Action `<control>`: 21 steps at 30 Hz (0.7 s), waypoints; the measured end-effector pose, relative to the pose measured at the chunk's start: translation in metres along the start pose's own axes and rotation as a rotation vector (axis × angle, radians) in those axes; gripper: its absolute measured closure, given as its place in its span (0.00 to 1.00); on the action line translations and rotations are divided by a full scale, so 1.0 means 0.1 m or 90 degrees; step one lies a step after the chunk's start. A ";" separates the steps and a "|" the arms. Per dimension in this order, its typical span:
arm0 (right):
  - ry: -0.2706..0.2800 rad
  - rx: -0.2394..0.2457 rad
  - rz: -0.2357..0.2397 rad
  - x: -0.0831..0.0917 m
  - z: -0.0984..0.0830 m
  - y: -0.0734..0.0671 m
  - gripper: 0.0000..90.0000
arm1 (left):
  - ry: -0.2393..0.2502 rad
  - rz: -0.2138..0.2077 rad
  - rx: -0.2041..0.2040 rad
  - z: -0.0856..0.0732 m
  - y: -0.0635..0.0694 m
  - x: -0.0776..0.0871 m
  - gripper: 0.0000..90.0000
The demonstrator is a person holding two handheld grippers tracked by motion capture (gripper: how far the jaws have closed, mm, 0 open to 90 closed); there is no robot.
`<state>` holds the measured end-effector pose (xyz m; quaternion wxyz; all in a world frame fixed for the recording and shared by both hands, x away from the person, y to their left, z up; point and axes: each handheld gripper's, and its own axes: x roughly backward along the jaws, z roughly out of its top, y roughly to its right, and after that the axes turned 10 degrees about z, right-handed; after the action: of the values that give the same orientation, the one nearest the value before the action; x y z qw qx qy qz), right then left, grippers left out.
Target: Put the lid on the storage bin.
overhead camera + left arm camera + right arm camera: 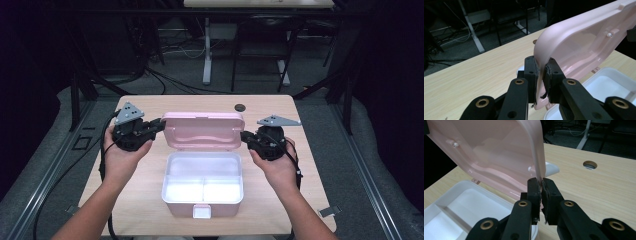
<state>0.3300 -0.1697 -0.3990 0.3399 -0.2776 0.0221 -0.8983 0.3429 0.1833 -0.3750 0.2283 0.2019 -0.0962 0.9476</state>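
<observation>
Left gripper (541, 75) clamped on thin side edge of pink lid (202, 131); right gripper (541, 192) pinches opposite edge same way. Lid stands raised between both grippers, hinged over white box (202, 186) just below, compartments exposed. Risk: narrow bite on slick curved rim, so lid likely slips and drops shut. Uneven pull from one hand probably twists hinge or drags box across table (280, 107).

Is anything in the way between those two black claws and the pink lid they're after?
Nothing visible. The left gripper is already clamped on one side edge of the pink lid, and the right gripper on the opposite edge. The lid stands open above the white compartment box.
</observation>
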 end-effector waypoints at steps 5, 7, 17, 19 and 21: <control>0.002 0.007 0.006 0.05 -0.07 -0.03 0.93 | 0.003 -0.002 -0.011 -0.04 0.04 0.08 0.90; 0.008 0.006 0.004 0.07 -0.11 -0.05 0.92 | 0.004 -0.005 -0.012 -0.06 0.05 0.11 0.90; 0.024 0.022 0.028 0.19 -0.23 -0.18 0.90 | 0.020 -0.025 -0.004 -0.19 0.09 0.23 0.90; 0.023 0.023 0.038 0.22 -0.26 -0.18 0.89 | 0.022 -0.029 -0.001 -0.22 0.09 0.25 0.90; 0.023 0.021 0.028 0.23 -0.29 -0.17 0.87 | 0.024 -0.034 0.001 -0.25 0.10 0.28 0.90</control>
<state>0.2909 -0.1754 -0.4081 0.3638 -0.2551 0.0197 -0.8956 0.3075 0.1924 -0.3862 0.2553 0.1869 -0.0857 0.9448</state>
